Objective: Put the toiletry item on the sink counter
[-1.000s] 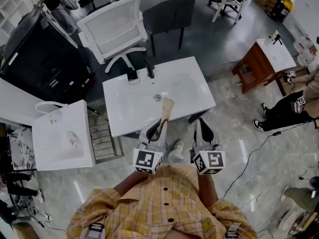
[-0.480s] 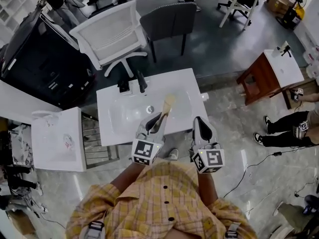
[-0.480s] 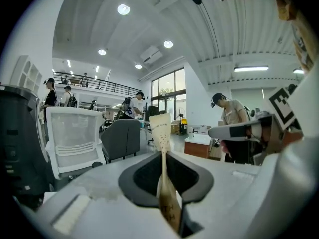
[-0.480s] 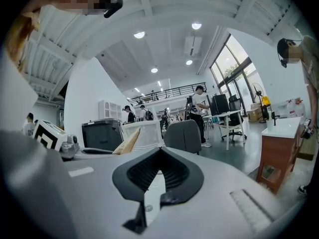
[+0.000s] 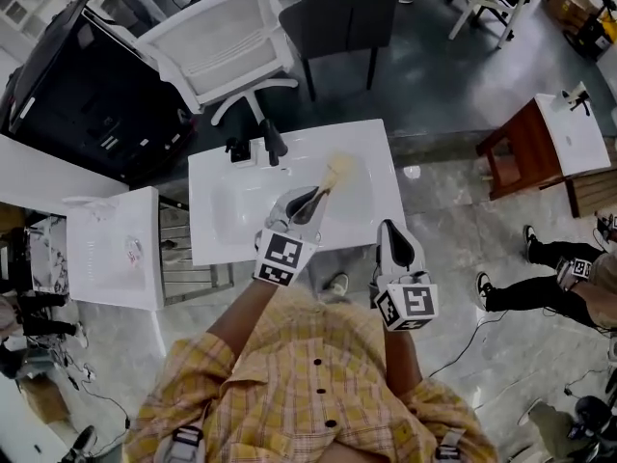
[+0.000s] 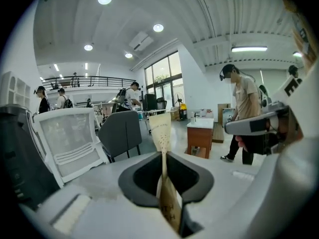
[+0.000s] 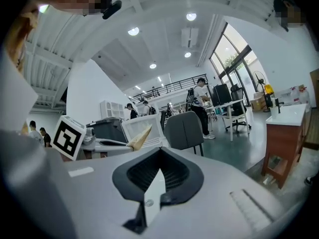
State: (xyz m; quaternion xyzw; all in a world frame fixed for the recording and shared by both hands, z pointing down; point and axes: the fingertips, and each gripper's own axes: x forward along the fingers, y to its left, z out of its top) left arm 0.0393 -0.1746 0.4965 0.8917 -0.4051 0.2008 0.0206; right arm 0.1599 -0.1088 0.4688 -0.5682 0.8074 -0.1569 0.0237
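Observation:
The toiletry item [image 5: 335, 172] is a flat tan sachet. It sticks out forward from my left gripper [image 5: 313, 201], which is shut on its lower end above the white sink counter [image 5: 378, 201], over the basin's right part. In the left gripper view the sachet [image 6: 160, 128] stands upright between the closed jaws of the left gripper [image 6: 164, 156]. My right gripper [image 5: 393, 231] hangs at the counter's front right edge, shut and empty. In the right gripper view, the right gripper [image 7: 159, 156] has its jaws together, and the sachet [image 7: 139, 138] shows off to the left.
A black faucet [image 5: 273, 143] stands at the counter's back edge. Behind it are a white mesh chair [image 5: 227, 41] and a grey chair [image 5: 342, 13]. A second white basin [image 5: 106, 258] sits at the left, a brown stand [image 5: 540, 143] at the right, and a person's legs [image 5: 540, 278] are on the floor there.
My left gripper has carried the sachet forward, from the counter's front edge to over the basin. The right gripper has kept its place beside it, and the counter now lies closer below.

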